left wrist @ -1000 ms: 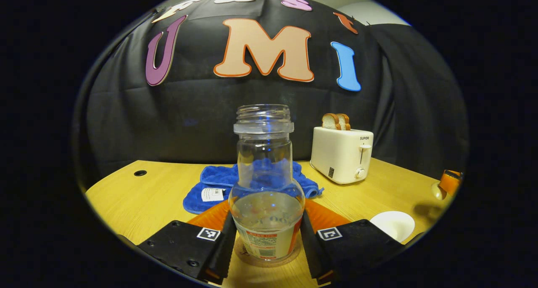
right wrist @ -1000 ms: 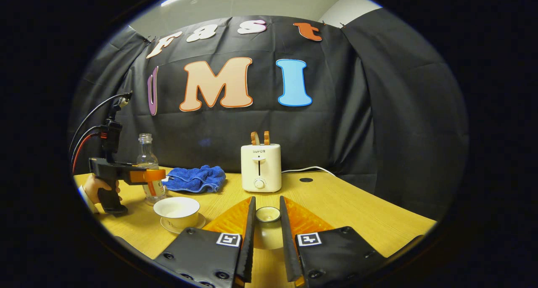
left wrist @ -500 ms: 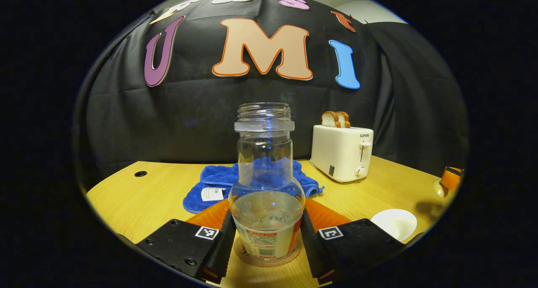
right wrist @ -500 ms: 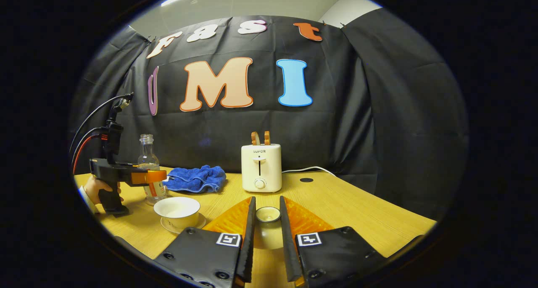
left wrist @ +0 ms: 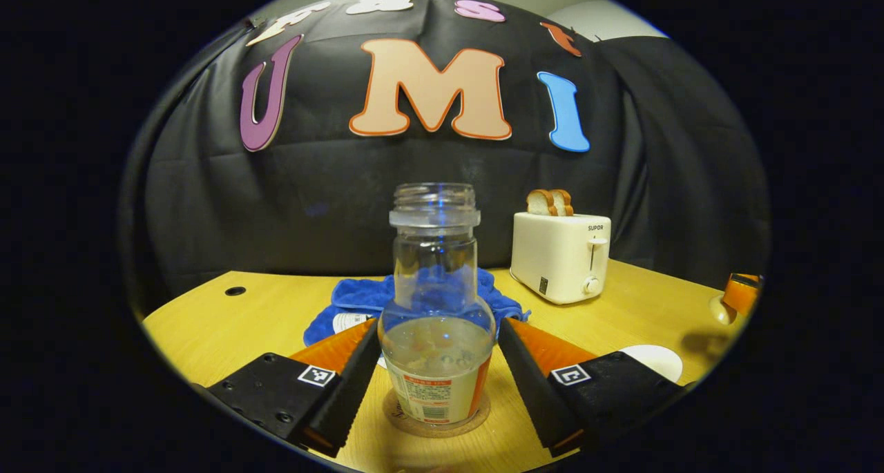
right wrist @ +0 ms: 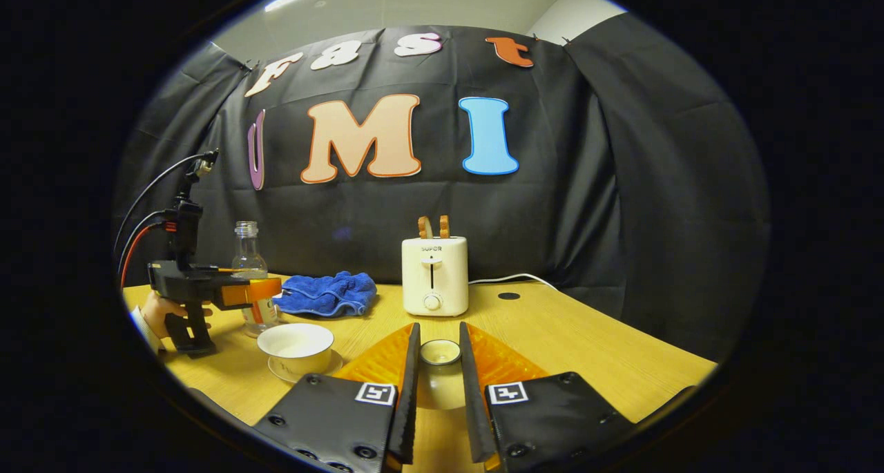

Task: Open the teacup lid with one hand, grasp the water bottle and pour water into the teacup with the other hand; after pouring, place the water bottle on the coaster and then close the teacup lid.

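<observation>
Left gripper (left wrist: 438, 369) jaws now parted, freeing clear glass water bottle (left wrist: 436, 307) upright on round cork coaster (left wrist: 436, 418) | right gripper (right wrist: 435, 369) clamps white lid (right wrist: 440, 352) | remaining: cover open teacup (right wrist: 295, 343)

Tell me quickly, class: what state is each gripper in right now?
Left gripper: open, fingers apart from the water bottle standing on the coaster.
Right gripper: closed on the teacup lid.

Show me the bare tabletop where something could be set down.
Bare wood lies right of the toaster, out to the table's right edge, and left of the blue towel. It is crowded around the bottle and teacup.
</observation>
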